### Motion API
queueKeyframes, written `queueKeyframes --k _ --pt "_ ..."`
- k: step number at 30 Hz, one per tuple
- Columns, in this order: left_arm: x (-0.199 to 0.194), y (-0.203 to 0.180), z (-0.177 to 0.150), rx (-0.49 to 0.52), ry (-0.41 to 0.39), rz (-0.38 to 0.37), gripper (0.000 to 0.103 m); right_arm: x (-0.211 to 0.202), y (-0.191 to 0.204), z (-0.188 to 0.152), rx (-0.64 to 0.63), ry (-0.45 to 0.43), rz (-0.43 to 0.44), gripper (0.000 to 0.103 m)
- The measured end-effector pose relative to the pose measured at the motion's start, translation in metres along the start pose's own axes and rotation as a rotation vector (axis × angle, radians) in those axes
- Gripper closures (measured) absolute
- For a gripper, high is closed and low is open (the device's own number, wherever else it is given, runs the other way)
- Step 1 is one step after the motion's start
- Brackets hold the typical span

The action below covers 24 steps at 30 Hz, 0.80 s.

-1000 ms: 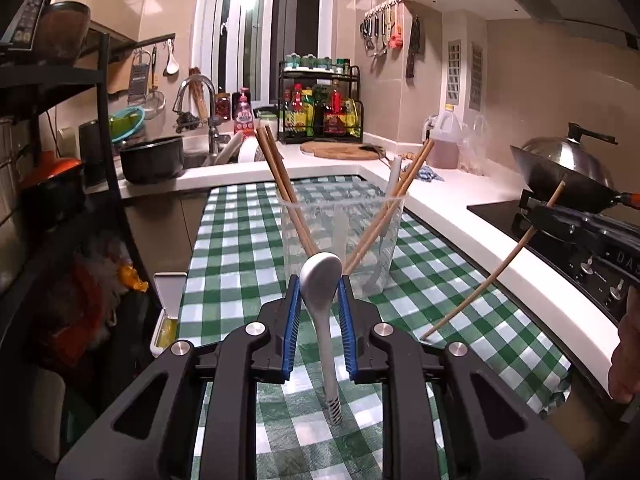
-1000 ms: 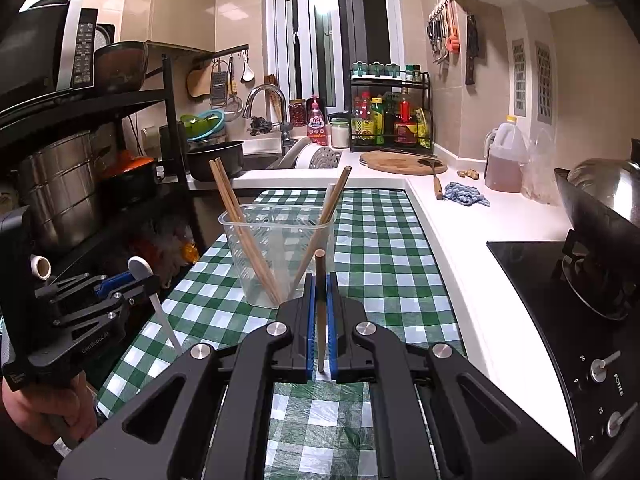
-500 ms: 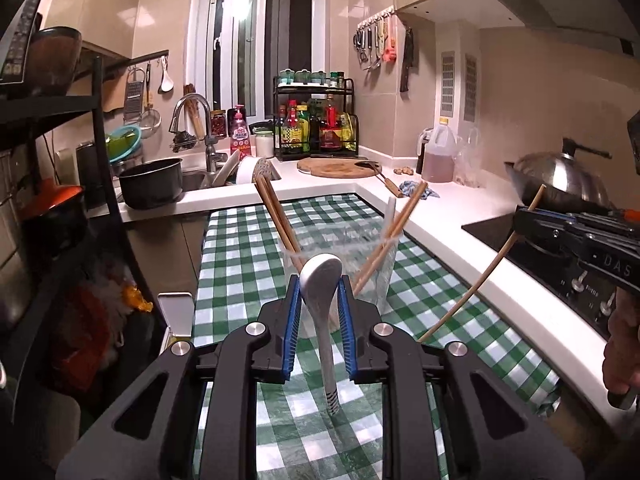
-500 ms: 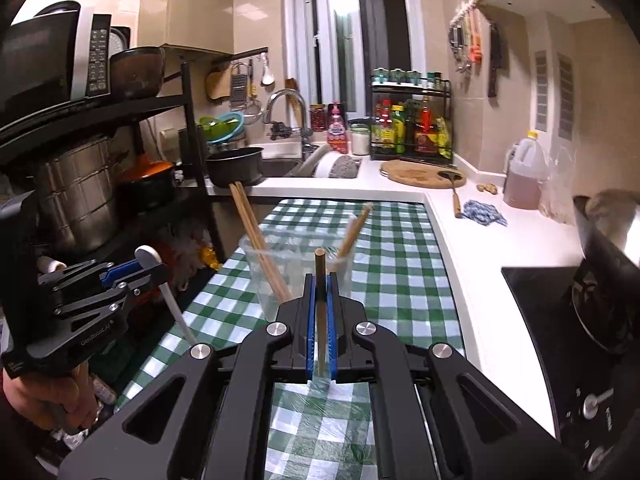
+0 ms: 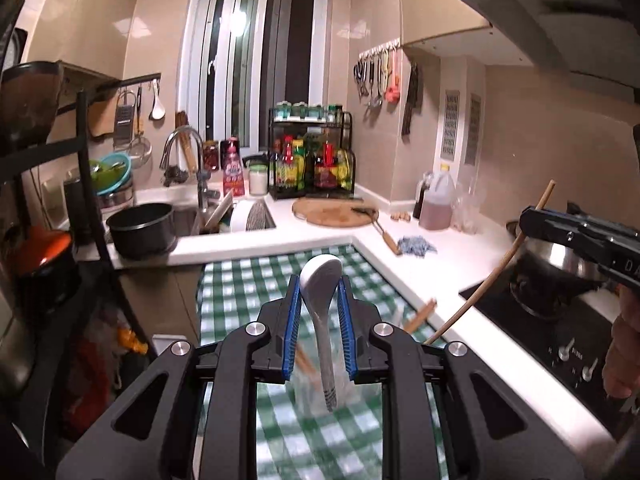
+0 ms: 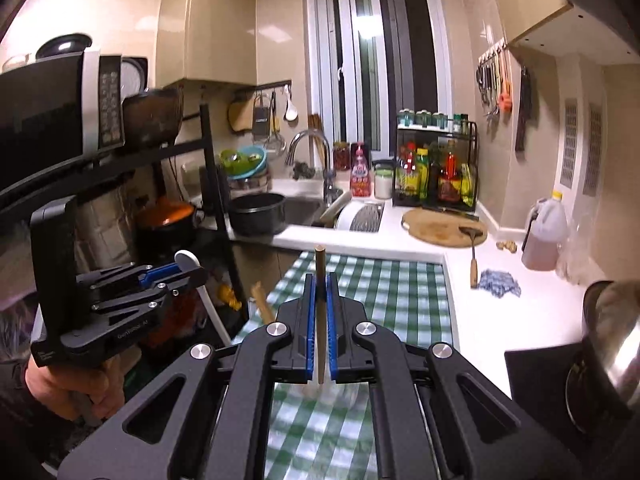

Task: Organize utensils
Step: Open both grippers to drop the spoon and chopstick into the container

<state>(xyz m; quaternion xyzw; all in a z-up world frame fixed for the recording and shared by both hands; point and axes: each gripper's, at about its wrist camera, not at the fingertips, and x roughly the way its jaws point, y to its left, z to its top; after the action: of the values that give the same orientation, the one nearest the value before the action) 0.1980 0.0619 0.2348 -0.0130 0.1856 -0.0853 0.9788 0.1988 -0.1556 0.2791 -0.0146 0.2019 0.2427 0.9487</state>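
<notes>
White ceramic spoon (image 5: pixel 321 296) stands nearly upright in the left gripper (image 5: pixel 319 300), its blue pads closed narrowly on the neck; the bowl points up and away, the handle hangs down toward the green checked tablecloth (image 5: pixel 240 292). Right gripper (image 6: pixel 320 304) is closed tight on one wooden chopstick (image 6: pixel 320 280), long axis close to vertical, blunt end up. Seen from the left wrist camera, that chopstick slants up to the right. Both utensils hang above the cloth.
</notes>
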Motion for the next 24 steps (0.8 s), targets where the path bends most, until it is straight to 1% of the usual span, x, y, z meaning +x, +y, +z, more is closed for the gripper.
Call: queueKeyframes --k 4,8,11,15,20,24 --pt "0.017 -0.005 0.017 0.011 -0.026 -0.002 0.085 0.013 -0.004 0.016 -0.005 -0.033 -0.017 0.098" --pt "0.046 -0.011 0.015 0.015 -0.014 -0.005 0.085 0.041 -0.010 0.015 0.002 -0.018 -0.033 0.098" --pt "0.068 -0.012 0.000 0.017 0.007 -0.001 0.085 0.062 -0.016 0.002 0.015 0.005 -0.046 0.098" --pt "0.093 -0.011 -0.029 0.016 0.059 0.010 0.085 0.085 -0.022 -0.018 0.017 0.052 -0.054 0.098" --pt "0.107 -0.006 -0.047 0.013 0.107 0.017 0.084 0.103 -0.029 -0.036 0.023 0.101 -0.061 0.098" --pt "0.113 -0.005 -0.056 0.009 0.137 0.023 0.084 0.110 -0.028 -0.044 0.019 0.126 -0.069 0.097"
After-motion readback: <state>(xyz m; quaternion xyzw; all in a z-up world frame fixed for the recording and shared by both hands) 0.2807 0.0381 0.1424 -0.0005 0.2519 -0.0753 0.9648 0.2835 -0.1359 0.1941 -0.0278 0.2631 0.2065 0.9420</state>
